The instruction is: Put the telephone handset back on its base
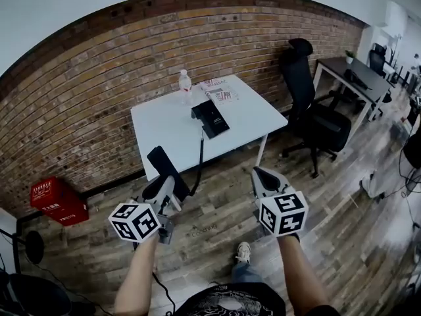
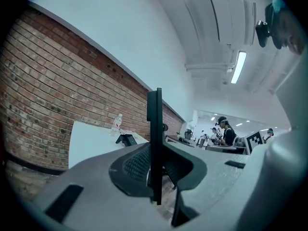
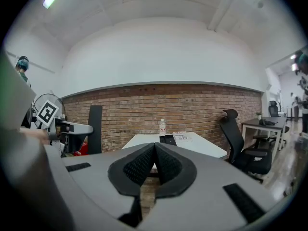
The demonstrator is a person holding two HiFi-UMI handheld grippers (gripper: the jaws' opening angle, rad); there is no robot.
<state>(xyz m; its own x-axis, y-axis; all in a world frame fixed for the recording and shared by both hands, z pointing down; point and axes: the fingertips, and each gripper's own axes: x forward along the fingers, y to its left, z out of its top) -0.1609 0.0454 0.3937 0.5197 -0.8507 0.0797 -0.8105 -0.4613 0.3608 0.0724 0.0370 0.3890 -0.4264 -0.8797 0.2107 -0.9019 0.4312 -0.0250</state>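
Your left gripper [image 1: 172, 188] is clamped on the rigid black handset [image 1: 164, 166], well short of its base [image 1: 210, 118] on the white table [image 1: 164, 133]. Your right gripper [image 1: 263, 176] is closed, empty. The handset is probably light and smooth: grip mid-length and allow for the cord's [image 1: 200, 157] pull.

The left tool [image 1: 172, 188] hides part of the handset [image 1: 163, 164]; the base [image 1: 210, 118] looks too small for detail
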